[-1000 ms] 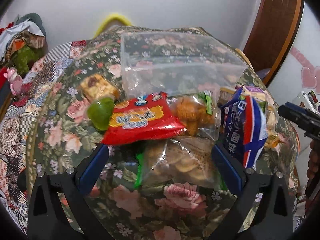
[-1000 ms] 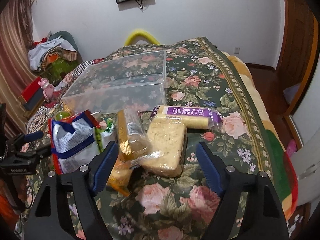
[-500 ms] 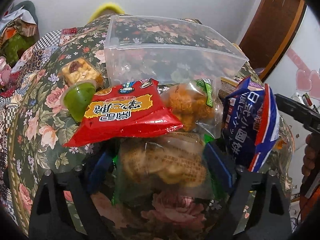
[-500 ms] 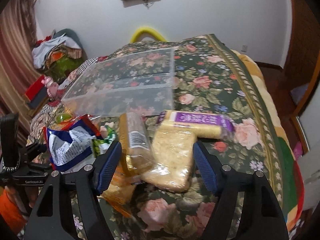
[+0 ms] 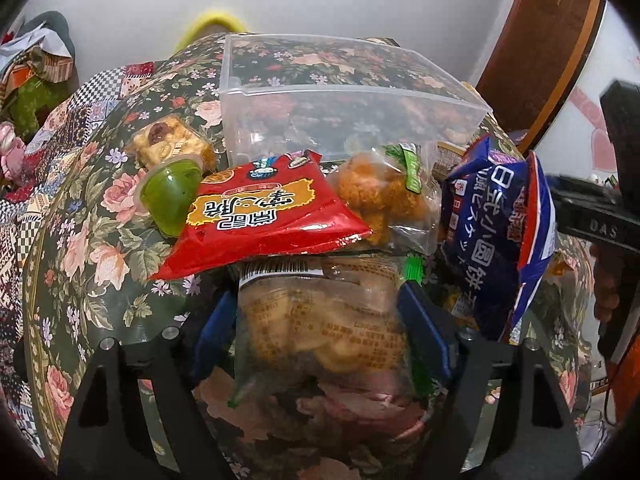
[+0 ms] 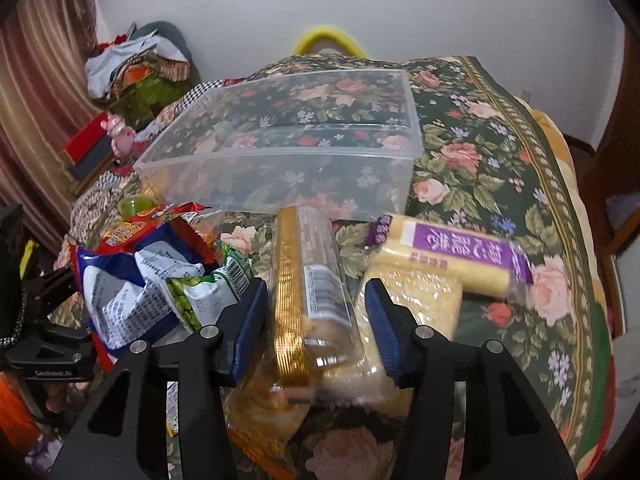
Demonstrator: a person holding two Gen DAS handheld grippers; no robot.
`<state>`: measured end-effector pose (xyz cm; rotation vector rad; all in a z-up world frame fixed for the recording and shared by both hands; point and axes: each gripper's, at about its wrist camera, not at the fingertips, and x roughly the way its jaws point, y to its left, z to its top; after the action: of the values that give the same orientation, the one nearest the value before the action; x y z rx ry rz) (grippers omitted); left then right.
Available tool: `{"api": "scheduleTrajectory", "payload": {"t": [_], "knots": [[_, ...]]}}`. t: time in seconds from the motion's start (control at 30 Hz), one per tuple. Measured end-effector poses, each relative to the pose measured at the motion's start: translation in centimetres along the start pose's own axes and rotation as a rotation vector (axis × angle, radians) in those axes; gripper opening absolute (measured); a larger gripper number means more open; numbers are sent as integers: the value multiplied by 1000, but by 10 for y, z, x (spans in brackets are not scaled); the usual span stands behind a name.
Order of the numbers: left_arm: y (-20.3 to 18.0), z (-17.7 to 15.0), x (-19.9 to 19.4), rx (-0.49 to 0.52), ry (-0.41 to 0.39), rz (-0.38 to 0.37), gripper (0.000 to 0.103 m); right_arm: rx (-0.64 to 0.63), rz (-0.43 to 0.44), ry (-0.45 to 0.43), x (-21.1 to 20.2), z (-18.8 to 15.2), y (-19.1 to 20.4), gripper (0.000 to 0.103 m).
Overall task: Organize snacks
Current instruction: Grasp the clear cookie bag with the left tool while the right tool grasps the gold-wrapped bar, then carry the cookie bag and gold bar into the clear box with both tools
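Observation:
A clear plastic bin (image 5: 352, 92) stands on the floral cloth behind a pile of snacks; it also shows in the right wrist view (image 6: 288, 144). My left gripper (image 5: 320, 320) is shut on a clear bag of round biscuits (image 5: 324, 312), its blue pads pressing both sides. A red packet (image 5: 260, 212), a bag of fried puffs (image 5: 380, 196) and a blue packet (image 5: 500, 240) lie just beyond. My right gripper (image 6: 316, 316) is shut on a gold-edged clear pack (image 6: 308, 292). A purple-labelled pack (image 6: 460, 256) and a pale rice-cake bag (image 6: 420, 308) lie to its right.
A green jelly cup (image 5: 168, 192) and a nut-bar pack (image 5: 168, 144) lie left of the bin. The floral cloth (image 6: 500, 168) spreads right of the bin. Piled clothes (image 6: 136, 64) sit at the far left. A wooden door (image 5: 552, 48) stands at right.
Both grippers moved forward and down onto the pile and closed: the left on the biscuit bag, the right on the gold-edged pack.

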<state>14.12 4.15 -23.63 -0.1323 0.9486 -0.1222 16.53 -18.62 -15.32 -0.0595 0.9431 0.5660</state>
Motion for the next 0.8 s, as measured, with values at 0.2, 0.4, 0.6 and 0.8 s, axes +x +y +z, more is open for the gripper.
{"api": "scheduleTrajectory", "payload": {"t": [0.2, 0.4, 0.6, 0.8], "knots": [[-3, -3, 8, 2, 26, -34, 74, -78, -18, 23, 14, 10, 8, 49], [-4, -2, -2, 15, 14, -5, 65, -72, 15, 62, 25, 8, 6, 37], [3, 0, -20, -11, -7, 4, 57, -40, 23, 34, 10, 3, 7, 37], [2, 6, -45, -13, -57, 8, 44, -31, 29, -34, -20, 8, 10, 37]]}}
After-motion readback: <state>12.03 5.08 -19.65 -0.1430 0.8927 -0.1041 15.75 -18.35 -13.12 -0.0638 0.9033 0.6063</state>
